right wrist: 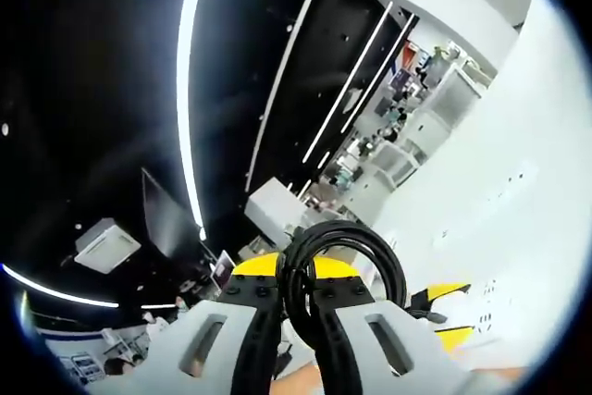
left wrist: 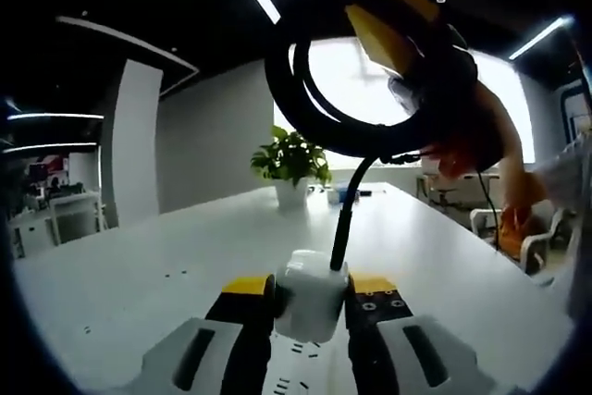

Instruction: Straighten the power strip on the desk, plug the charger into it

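Note:
The white power strip lies on the white desk, and my left gripper is shut on its cable end. Socket slots show between the jaws near the bottom of the left gripper view. Its thick black cable rises from the strip into a coiled loop in the air. My right gripper holds that loop high at the upper right. In the right gripper view, my right gripper is shut on the coiled cable, and the left gripper's yellow tips show at the lower right.
A green plant in a white pot stands at the desk's far end, with small items beside it. Chairs stand off the desk's right edge. A person's hand is behind the right gripper.

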